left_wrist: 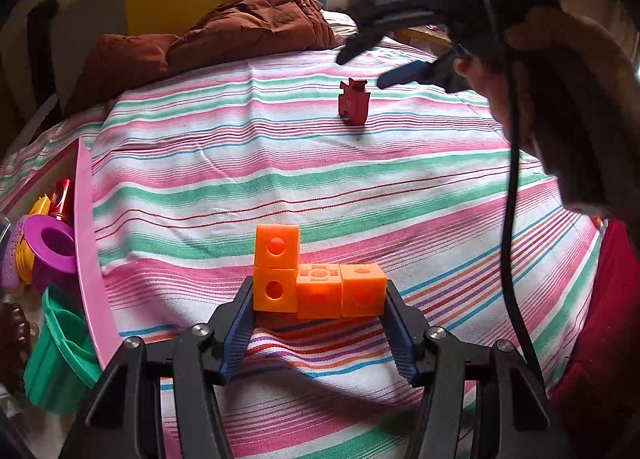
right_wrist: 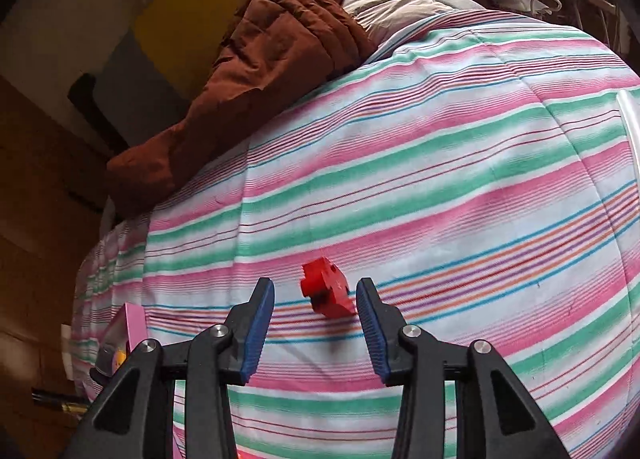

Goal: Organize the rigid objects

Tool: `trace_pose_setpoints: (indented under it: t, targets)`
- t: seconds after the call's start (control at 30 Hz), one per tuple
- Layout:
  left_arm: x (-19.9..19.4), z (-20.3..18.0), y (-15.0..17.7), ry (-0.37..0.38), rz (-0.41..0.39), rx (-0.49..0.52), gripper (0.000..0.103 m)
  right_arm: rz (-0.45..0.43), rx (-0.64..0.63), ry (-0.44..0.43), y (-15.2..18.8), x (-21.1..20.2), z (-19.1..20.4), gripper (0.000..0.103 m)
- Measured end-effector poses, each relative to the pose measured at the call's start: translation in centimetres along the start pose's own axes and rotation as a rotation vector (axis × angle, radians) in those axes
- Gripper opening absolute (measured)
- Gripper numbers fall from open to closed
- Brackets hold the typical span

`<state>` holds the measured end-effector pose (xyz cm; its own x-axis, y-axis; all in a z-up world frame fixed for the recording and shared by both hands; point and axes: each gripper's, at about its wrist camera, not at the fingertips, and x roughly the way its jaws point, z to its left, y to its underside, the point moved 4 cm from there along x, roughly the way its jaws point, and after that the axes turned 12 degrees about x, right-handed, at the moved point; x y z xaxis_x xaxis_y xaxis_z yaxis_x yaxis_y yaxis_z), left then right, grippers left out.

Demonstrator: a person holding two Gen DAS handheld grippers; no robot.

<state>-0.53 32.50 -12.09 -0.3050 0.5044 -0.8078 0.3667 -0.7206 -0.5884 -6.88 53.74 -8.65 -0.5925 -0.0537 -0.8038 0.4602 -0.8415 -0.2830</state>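
An orange L-shaped piece of linked cubes stands on the striped bedspread, held between the fingers of my left gripper, which is shut on it. A small red toy piece stands farther back on the bed. In the right wrist view the red piece lies just ahead of my right gripper, between the open fingertips and apart from both. The right gripper also shows in the left wrist view, hovering open above the red piece.
A pink-rimmed box at the left holds a green cup, a purple cup and other toys. A brown quilt lies at the bed's far end. The person's arm and a red cloth fill the right side.
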Motion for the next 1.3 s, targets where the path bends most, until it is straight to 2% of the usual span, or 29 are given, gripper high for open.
trace_pose_setpoints:
  t: [0.07,0.1,0.17,0.23,0.33,0.4,0.47,0.5,0.57,0.73,0.8,0.97,1.13,1.3]
  targets:
    - [-0.2,-0.2,0.1,0.001,-0.002,0.003,0.060,0.026,-0.040,-0.024,-0.2,0.9,1.4,0.039]
    - [-0.2,-0.3,0.2,0.000,-0.003,0.005,0.060,0.066,-0.065,-0.056,0.1,1.5,2.2,0.034]
    - [-0.2,-0.3,0.3,0.000,-0.004,0.006,0.060,0.151,-0.118,-0.106,1.1,2.5,3.5,0.034]
    - [-0.3,-0.4,0.4,0.000,-0.006,0.004,0.060,0.152,-0.166,-0.097,1.8,2.2,4.0,0.034]
    - [-0.4,-0.4,0.4,0.006,-0.007,-0.003,0.060,0.125,-0.126,-0.074,1.4,1.7,3.0,0.035]
    - [-0.4,-0.4,0.5,0.006,-0.008,-0.004,0.060,0.083,-0.109,-0.008,0.6,1.7,2.1,0.047]
    - [-0.5,-0.5,0.5,0.007,-0.008,-0.005,0.060,0.074,-0.111,0.022,0.3,1.9,1.8,0.053]
    - [-0.5,-0.5,0.5,0.007,-0.008,-0.007,0.060,0.076,-0.125,0.033,0.3,2.1,1.9,0.065]
    - [-0.6,-0.7,0.6,0.007,-0.008,-0.010,0.060,0.077,-0.171,0.071,0.5,2.6,2.4,0.074]
    - [-0.8,-0.8,0.5,0.010,-0.007,-0.013,0.060,0.106,-0.284,0.189,1.3,5.5,3.9,0.074]
    - [-0.9,-0.9,0.6,0.011,-0.007,-0.010,0.060,0.121,-0.317,0.232,1.8,6.7,3.9,0.047]
    - [-1.1,-0.9,0.7,0.015,-0.011,-0.009,0.060,0.134,-0.456,0.281,4.0,6.3,4.0,0.047]
    - [-1.4,-0.9,0.8,0.017,-0.006,-0.017,0.059,0.215,-0.496,0.250,6.9,4.2,1.6,0.047]
    - [-2.5,-0.9,0.7,0.008,-0.008,-0.033,0.059,0.172,-0.517,0.230,8.3,3.3,0.3,0.047]
